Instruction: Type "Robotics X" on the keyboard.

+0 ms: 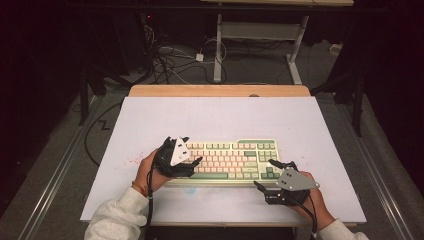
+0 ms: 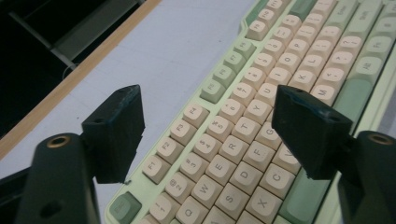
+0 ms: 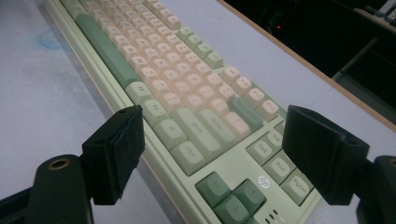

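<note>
A pale green keyboard [image 1: 230,160] with cream and green keys lies on the white tabletop [image 1: 150,125], near the front. My left gripper [image 1: 193,149] hovers over the keyboard's left end, held in a person's left hand. In the left gripper view the keyboard [image 2: 280,60] runs up to the right, and the left gripper [image 2: 208,100] stands open above the letter rows with nothing between its jaws. My right gripper [image 1: 265,174] sits at the keyboard's front right corner. In the right gripper view it [image 3: 215,116] is open, and its jaws frame the keyboard's [image 3: 163,70] right-hand keys without touching them.
A wooden strip [image 1: 220,90] borders the tabletop's far edge. Beyond it, tangled cables [image 1: 170,60] and the legs of a white desk frame [image 1: 218,55] stand on the grey floor. Faint red specks [image 1: 131,161] mark the tabletop left of the keyboard.
</note>
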Motion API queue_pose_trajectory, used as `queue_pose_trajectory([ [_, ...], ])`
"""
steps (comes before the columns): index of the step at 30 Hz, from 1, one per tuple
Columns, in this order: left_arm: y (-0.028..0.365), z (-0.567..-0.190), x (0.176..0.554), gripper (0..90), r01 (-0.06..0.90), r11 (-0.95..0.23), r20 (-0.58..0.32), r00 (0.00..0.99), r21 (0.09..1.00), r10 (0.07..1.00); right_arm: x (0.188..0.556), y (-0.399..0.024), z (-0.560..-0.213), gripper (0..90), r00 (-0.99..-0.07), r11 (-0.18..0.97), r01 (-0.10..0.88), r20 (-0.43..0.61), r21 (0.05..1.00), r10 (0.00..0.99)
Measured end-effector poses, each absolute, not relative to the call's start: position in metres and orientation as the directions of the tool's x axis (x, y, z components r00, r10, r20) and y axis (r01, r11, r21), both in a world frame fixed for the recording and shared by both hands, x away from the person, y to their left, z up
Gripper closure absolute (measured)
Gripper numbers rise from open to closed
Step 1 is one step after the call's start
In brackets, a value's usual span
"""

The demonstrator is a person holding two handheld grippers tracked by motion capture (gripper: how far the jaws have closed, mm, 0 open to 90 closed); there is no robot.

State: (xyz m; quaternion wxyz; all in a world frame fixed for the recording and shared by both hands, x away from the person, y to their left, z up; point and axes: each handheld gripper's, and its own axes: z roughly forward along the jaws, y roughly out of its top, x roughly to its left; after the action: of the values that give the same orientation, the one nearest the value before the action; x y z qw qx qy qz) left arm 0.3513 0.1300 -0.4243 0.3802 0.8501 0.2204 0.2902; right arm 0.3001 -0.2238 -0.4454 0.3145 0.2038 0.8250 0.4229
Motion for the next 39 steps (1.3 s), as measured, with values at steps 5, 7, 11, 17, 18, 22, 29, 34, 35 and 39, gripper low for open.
queue_pose_trajectory([
  [5,0.136,-0.428,0.343,17.6,0.141,-0.613,0.35,0.713,0.777,0.608,0.3,-0.224,-0.445,21.9,-0.721,0.557,0.074,-0.342,0.827,0.603],
  [7,0.139,-0.43,0.338,17.6,0.131,-0.617,0.362,0.708,0.776,0.606,0.301,-0.224,-0.445,21.9,-0.723,0.556,0.073,-0.34,0.828,0.602],
  [11,0.148,-0.432,0.329,17.6,0.12,-0.616,0.382,0.689,0.779,0.616,0.301,-0.224,-0.445,22.5,-0.726,0.553,0.083,-0.329,0.829,0.603],
  [17,0.161,-0.438,0.317,17.6,0.122,-0.617,0.384,0.684,0.778,0.62,0.302,-0.223,-0.445,27.0,-0.736,0.547,0.088,-0.316,0.832,0.599],
  [18,0.163,-0.439,0.315,17.6,0.122,-0.621,0.387,0.685,0.774,0.617,0.302,-0.222,-0.445,28.9,-0.738,0.547,0.089,-0.313,0.833,0.597],
  [22,0.171,-0.442,0.309,17.6,0.118,-0.62,0.392,0.68,0.776,0.619,0.303,-0.221,-0.444,39.1,-0.748,0.545,0.083,-0.309,0.835,0.587],
  [29,0.183,-0.448,0.301,17.6,0.139,-0.601,0.372,0.67,0.787,0.642,0.307,-0.218,-0.441,67.1,-0.784,0.543,0.106,-0.266,0.833,0.561],
  [34,0.188,-0.454,0.296,17.6,0.161,-0.604,0.367,0.665,0.78,0.65,0.313,-0.212,-0.44,84.1,-0.8,0.548,0.129,-0.24,0.826,0.55],
  [35,0.189,-0.454,0.295,17.6,0.164,-0.606,0.365,0.667,0.778,0.649,0.314,-0.21,-0.44,86.9,-0.801,0.553,0.131,-0.24,0.823,0.548],
  [39,0.192,-0.457,0.291,17.6,0.175,-0.626,0.377,0.665,0.76,0.644,0.318,-0.2,-0.438,90.0,-0.816,0.569,0.136,-0.234,0.811,0.529],
])
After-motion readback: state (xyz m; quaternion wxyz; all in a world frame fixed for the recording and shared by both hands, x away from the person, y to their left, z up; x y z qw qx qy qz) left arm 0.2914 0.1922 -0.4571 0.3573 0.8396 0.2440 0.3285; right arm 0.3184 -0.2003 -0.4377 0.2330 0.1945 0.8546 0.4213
